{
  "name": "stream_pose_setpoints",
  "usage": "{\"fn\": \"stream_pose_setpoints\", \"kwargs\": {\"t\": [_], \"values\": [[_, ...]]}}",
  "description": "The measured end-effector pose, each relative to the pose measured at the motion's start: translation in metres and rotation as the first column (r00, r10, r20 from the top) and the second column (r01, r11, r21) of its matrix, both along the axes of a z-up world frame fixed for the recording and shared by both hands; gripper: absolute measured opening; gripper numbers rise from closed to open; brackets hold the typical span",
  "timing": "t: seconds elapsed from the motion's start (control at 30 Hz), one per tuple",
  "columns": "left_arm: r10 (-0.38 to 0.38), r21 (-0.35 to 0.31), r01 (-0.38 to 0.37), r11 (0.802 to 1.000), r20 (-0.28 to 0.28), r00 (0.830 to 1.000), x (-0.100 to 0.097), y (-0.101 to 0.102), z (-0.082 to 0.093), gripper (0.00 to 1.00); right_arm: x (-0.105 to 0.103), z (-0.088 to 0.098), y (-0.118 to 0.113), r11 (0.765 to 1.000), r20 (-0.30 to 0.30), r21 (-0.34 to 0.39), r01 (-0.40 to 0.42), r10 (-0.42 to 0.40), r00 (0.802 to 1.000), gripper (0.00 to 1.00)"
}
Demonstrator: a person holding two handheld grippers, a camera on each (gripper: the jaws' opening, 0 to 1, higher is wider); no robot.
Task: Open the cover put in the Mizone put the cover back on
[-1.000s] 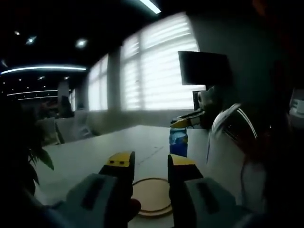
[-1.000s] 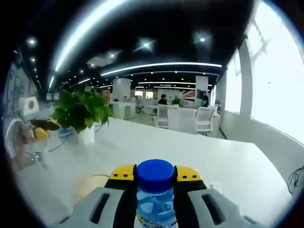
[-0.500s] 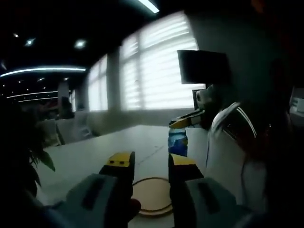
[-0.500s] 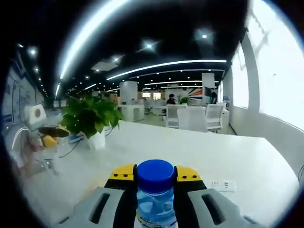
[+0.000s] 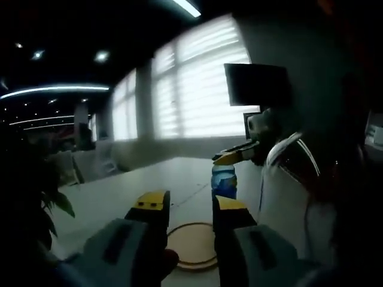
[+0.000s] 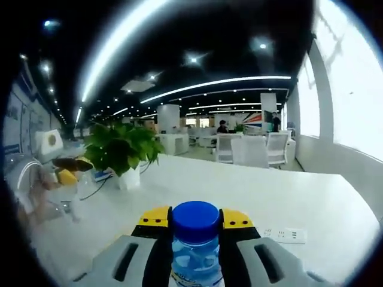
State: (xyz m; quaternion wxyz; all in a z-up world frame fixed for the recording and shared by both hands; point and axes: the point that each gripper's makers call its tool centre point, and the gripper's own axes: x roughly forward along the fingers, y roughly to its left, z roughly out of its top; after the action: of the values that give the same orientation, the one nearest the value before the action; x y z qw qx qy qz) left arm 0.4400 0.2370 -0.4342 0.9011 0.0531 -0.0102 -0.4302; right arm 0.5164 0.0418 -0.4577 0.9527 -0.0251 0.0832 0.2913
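2 yellow-tipped jaws of the right gripper (image 6: 195, 222) clamp the Mizone bottle (image 6: 194, 257) just under its blue cap (image 6: 195, 220), which sits screwed on between them. In the left gripper view the same bottle (image 5: 224, 182) appears held up above the white table (image 5: 149, 185), with the right gripper (image 5: 234, 156) closed across its top. The left gripper (image 5: 187, 206) stands with its jaws apart and nothing between them, above a round wooden cover (image 5: 190, 245) lying flat on the table; a reddish object shows beside its left jaw, too dark to identify. In the right gripper view a potted green plant (image 6: 122, 152) stands on the table (image 6: 287, 203), a power strip (image 6: 286, 234) lies flat nearby, and white chairs (image 6: 251, 149) line the far side
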Motion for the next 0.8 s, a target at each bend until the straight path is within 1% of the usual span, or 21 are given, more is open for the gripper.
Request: {"fn": "stream_pose_setpoints", "kwargs": {"t": [0.17,0.27,0.37,0.5,0.63,0.77,0.8], "values": [[0.007,-0.005,-0.007,1.0,-0.006,1.0,0.0015,0.0017,0.0002,0.21,-0.0001,0.0003,-0.0008,1.0,-0.006,0.008,0.0,0.0,1.0,0.22],[0.009,-0.004,-0.01,1.0,-0.01,1.0,0.0024,0.0015,-0.0012,0.21,0.0006,0.0003,0.0006,1.0,0.017,0.013,-0.009,0.009,1.0,0.22],[0.009,-0.002,-0.009,1.0,-0.015,1.0,0.003,0.0,-0.0024,0.21,0.002,0.0008,-0.0005,1.0,0.014,0.025,-0.013,0.012,1.0,0.22],[0.0,-0.01,0.0,1.0,-0.018,1.0,0.0024,-0.0013,-0.0017,0.21,0.0032,0.0009,-0.0014,0.999,0.024,0.036,-0.024,0.023,0.999,0.22],[0.001,-0.013,-0.001,1.0,-0.019,1.0,0.0032,-0.0009,-0.0018,0.21,0.0034,0.0008,0.0003,1.0,0.064,-0.003,-0.027,0.027,0.998,0.22],[0.0,-0.018,0.0,1.0,-0.021,1.0,0.0033,-0.001,-0.0014,0.21,0.0026,0.0011,-0.0001,1.0,0.071,-0.009,-0.026,0.027,0.997,0.22],[-0.001,-0.018,0.001,1.0,-0.022,1.0,0.0034,-0.0012,-0.0016,0.21,0.003,0.0011,-0.0004,1.0,0.067,0.001,-0.024,0.024,0.997,0.22]]}}
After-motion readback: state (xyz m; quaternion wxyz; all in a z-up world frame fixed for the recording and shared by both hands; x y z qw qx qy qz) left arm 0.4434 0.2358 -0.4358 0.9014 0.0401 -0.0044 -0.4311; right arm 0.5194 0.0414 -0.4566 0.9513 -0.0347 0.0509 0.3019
